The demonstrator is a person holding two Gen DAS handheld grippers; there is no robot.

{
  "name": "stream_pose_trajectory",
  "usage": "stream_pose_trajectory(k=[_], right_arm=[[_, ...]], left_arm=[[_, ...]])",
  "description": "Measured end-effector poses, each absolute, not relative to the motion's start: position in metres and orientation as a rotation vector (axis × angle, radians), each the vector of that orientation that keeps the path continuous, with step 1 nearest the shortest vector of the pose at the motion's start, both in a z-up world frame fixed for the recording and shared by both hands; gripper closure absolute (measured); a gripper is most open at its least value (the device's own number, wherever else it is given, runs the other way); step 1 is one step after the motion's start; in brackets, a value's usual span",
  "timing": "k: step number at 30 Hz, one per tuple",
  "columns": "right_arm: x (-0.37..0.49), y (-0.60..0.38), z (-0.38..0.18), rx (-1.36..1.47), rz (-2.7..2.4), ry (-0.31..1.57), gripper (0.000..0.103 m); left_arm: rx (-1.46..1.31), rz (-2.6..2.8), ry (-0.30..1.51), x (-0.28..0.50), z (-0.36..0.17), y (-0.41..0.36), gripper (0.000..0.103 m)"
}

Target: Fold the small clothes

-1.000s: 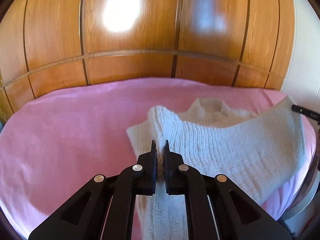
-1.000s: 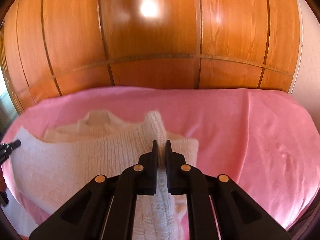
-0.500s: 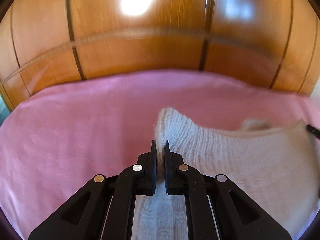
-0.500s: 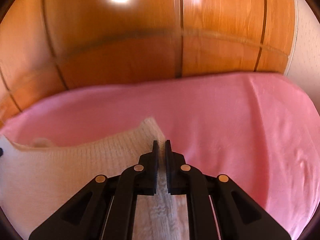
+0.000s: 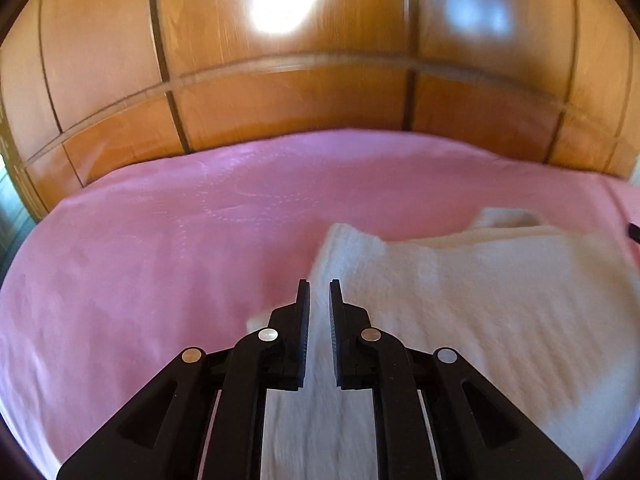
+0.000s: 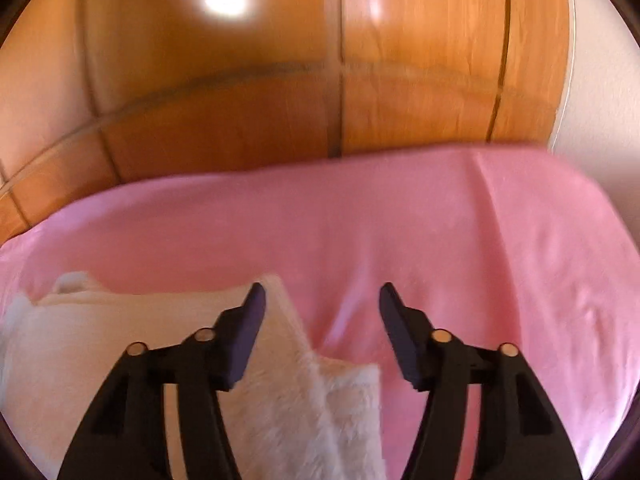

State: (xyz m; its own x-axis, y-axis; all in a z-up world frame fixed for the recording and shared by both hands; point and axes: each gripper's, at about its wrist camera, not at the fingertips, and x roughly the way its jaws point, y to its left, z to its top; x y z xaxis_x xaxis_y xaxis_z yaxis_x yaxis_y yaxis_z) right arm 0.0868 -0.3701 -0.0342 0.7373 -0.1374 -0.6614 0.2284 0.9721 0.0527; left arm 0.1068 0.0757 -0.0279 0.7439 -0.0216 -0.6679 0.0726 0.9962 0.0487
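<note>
A small white knit sweater (image 5: 460, 300) lies folded over on the pink bedsheet (image 5: 160, 248). My left gripper (image 5: 319, 296) is nearly shut, its jaws pinching the sweater's left corner edge low over the bed. In the right wrist view the sweater (image 6: 160, 332) lies at lower left. My right gripper (image 6: 322, 300) is wide open and empty, its left finger (image 6: 244, 332) over the sweater's right corner, its right finger over bare sheet.
A wooden panelled wardrobe (image 5: 320, 80) stands along the far edge of the bed. A white wall (image 6: 600, 100) is at the right. The pink sheet (image 6: 480, 240) stretches away to the right of the sweater.
Both grippers carried the sweater's lower edge forward and down over its upper part. My right gripper has opened and let go of its corner. My left gripper's jaws have parted slightly.
</note>
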Motion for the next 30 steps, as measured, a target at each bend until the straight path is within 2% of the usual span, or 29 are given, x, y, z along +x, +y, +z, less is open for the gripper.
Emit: stream_pose_trajectory(k=[5,6,8,11,13,15,16,30], right_arm=[[0.044,-0.312,-0.019,0.111,-0.02,0.692,0.024],[0.04,-0.302,-0.02,0.12,0.014,0.697,0.021],[0.027,-0.279,-0.025,0.133,0.086,0.709,0.018],[0.021,-0.25,-0.043,0.13,0.13,0.744,0.011],[0.024,-0.233,-0.073,0.069,0.113,0.831,0.005],[0.017,-0.227,-0.096,0.015,0.096,0.768,0.003],[0.007,-0.224,-0.097,0.005,0.096,0.716,0.003],[0.007,-0.227,-0.096,0.024,0.092,0.705,0.002]], left_arm=[[0.057,-0.092,0.692,0.056,-0.025,0.069,0.094],[0.076,-0.098,0.691,0.044,-0.029,0.063,0.079],[0.095,-0.084,0.696,0.035,-0.04,0.057,0.059],[0.118,0.0,0.809,0.047,-0.068,0.06,0.059],[0.099,0.022,0.813,0.043,-0.073,0.064,0.059],[0.061,0.01,0.793,0.033,-0.064,0.069,0.059],[0.052,0.006,0.786,0.029,-0.06,0.07,0.059],[-0.002,0.003,0.683,-0.01,-0.019,0.091,0.059]])
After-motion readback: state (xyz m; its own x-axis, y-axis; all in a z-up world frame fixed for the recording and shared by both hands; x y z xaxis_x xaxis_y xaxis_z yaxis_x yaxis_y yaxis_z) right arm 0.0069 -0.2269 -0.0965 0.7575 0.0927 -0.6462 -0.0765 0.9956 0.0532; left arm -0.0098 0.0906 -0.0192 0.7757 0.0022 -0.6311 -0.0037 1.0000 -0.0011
